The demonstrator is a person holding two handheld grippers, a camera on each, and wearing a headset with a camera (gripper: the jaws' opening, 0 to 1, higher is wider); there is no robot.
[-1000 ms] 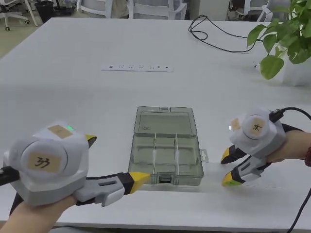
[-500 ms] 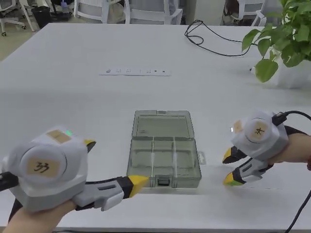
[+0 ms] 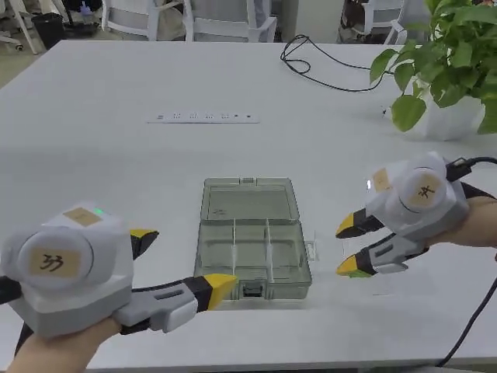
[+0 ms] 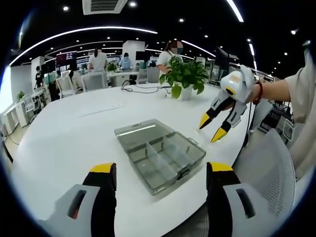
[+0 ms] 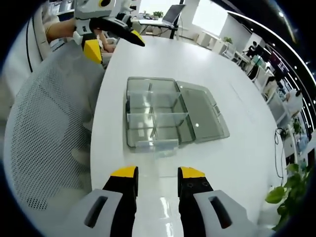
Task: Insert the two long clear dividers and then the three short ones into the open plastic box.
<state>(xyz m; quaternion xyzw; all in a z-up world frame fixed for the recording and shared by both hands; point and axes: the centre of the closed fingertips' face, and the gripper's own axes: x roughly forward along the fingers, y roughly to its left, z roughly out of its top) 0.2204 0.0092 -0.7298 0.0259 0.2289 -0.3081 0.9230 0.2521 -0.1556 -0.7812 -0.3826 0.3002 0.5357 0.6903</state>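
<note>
Open plastic box (image 3: 248,200) sits on the table (image 3: 116,171) between my tongs, with clear dividers (image 3: 268,247) standing inside; exact count unclear. One short divider (image 5: 157,144) lies just beside its wall. Right gripper (image 3: 342,250) and left gripper (image 3: 190,257) both gape, empty. In my judgement the final insertion is pending: the right gripper must pinch that piece by its edge.

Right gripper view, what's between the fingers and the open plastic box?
One clear divider on the table, close by the box, ahead of the right gripper; the right gripper view shows it.

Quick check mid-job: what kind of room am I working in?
Probably an open-plan office: a large white table, office chairs behind it, a potted plant, and people at desks further back.
</note>
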